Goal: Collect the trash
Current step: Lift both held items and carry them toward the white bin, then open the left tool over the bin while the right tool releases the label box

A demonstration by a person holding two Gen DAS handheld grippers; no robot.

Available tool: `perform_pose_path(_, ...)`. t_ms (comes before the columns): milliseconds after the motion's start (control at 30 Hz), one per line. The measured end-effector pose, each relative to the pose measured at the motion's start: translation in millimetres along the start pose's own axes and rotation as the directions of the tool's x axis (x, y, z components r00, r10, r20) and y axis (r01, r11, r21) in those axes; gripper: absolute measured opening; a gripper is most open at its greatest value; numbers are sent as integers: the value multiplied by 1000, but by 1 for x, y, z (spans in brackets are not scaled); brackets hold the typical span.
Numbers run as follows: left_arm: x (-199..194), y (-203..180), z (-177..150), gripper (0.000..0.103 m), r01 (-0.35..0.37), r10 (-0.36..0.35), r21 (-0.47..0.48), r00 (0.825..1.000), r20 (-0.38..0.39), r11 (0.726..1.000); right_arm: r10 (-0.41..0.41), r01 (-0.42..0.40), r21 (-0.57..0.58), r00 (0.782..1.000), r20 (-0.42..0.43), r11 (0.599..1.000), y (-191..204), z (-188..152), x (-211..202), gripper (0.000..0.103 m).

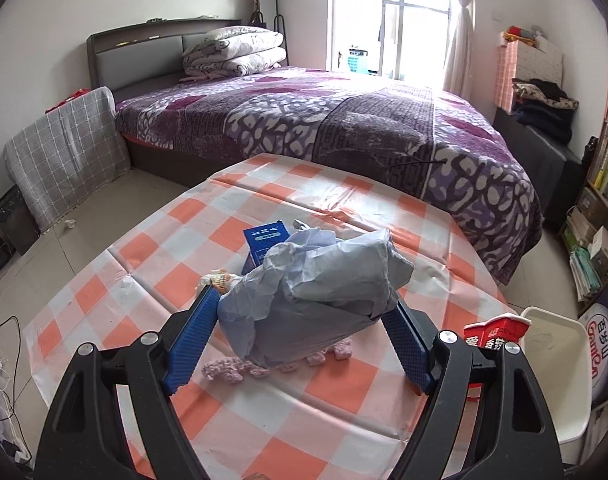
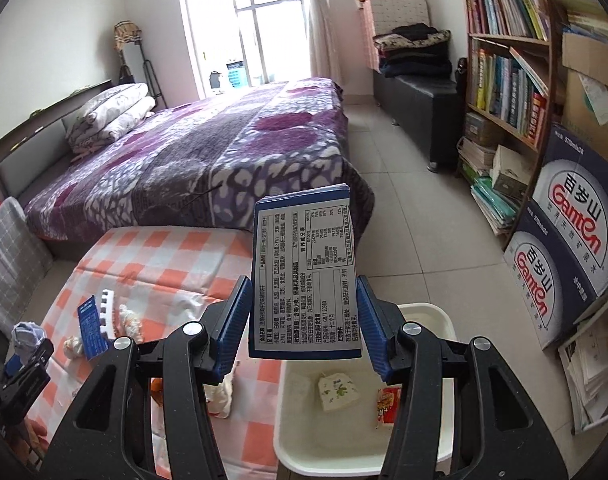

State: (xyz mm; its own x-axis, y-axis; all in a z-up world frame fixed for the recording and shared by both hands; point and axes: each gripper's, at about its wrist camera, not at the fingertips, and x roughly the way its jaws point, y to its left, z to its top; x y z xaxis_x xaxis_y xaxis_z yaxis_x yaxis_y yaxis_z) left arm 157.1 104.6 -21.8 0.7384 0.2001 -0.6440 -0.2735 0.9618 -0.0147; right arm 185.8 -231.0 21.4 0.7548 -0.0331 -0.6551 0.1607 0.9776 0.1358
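My left gripper [image 1: 304, 296] is shut on a crumpled grey-blue paper wad [image 1: 316, 288] and holds it above the checkered table [image 1: 151, 248]. Behind the wad stands a small blue box [image 1: 263, 240]; pink foam pieces [image 1: 231, 370] lie under it. My right gripper [image 2: 304, 296] is shut on a flat blue-and-white carton [image 2: 304, 276], held over the white bin [image 2: 432, 312]. The bin holds a white packet [image 2: 338, 392] and a red wrapper [image 2: 388, 404]. The left gripper with its wad shows at the far left of the right wrist view [image 2: 25, 338].
A red carton [image 1: 494, 330] stands at the table's right edge beside the white bin [image 1: 560, 360]. More scraps lie on the table [image 2: 127, 320]. A purple bed [image 1: 344, 120] is behind the table. Bookshelf [image 2: 504, 60] and boxes [image 2: 564, 240] stand to the right.
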Motion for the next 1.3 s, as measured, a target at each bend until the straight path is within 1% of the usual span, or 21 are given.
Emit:
perform_pose_path(100, -3, -17, 1, 79, 35, -35, 23, 999, 7, 999, -29, 32, 62, 998, -57, 998, -22, 1, 13, 50)
perform_pose_path(167, -5, -30, 2, 79, 67, -67, 35, 998, 2, 997, -35, 44, 109, 996, -81, 993, -37, 3, 17, 55)
perform_pose_path(233, -5, -43, 1, 79, 109, -109, 44, 994, -15, 993, -48, 59, 141, 996, -77, 988, -50, 5, 17, 68)
perform_pose_path(300, -5, -58, -2, 79, 148, -146, 54, 989, -36, 988, -71, 81, 165, 995, -68, 983, -61, 5, 15, 72)
perform_pose_path(400, -4, -83, -7, 79, 204, -199, 74, 977, -77, 976, -86, 99, 205, 994, -70, 974, -76, 6, 14, 78)
perform_pose_path(533, -6, -117, -17, 79, 263, -251, 110, 961, -117, 958, -97, 110, 240, 993, -69, 965, -91, 8, 10, 83)
perform_pose_path(600, -4, -136, -22, 79, 298, -279, 118, 948, -152, 947, -105, 117, 249, 993, -61, 961, -96, 9, 8, 84)
perform_pose_path(767, 1, -188, -35, 79, 401, -360, 133, 898, -253, 907, -106, 113, 316, 994, -42, 942, -114, 10, 1, 87)
perform_pose_path(900, -2, -222, -39, 79, 474, -418, 139, 857, -303, 870, -124, 132, 360, 991, -44, 924, -128, 11, 1, 88)
perform_pose_path(1000, -2, -244, -37, 79, 542, -474, 127, 809, -349, 831, -115, 127, 404, 992, -53, 906, -138, 11, 2, 89)
perform_pose_path(1067, -1, -256, -36, 81, 598, -520, 116, 764, -382, 793, -121, 131, 421, 991, -51, 898, -143, 11, 2, 89)
perform_pose_path(1133, 3, -268, -36, 82, 648, -552, 103, 712, -434, 754, -135, 138, 416, 990, -35, 899, -142, 11, 0, 89)
perform_pose_path(1167, 5, -269, -36, 84, 655, -556, 94, 700, -448, 750, -143, 142, 411, 989, -27, 900, -141, 10, -1, 89)
perform_pose_path(1200, 6, -269, -37, 84, 656, -559, 86, 697, -450, 750, -150, 144, 405, 989, -17, 903, -138, 11, -2, 90)
perform_pose_path(1233, 8, -267, -36, 85, 655, -559, 79, 696, -451, 751, -153, 144, 400, 988, -10, 905, -136, 11, -3, 90)
perform_pose_path(1300, 10, -259, -35, 85, 649, -554, 78, 700, -451, 757, -157, 144, 393, 988, 3, 908, -132, 11, -4, 90)
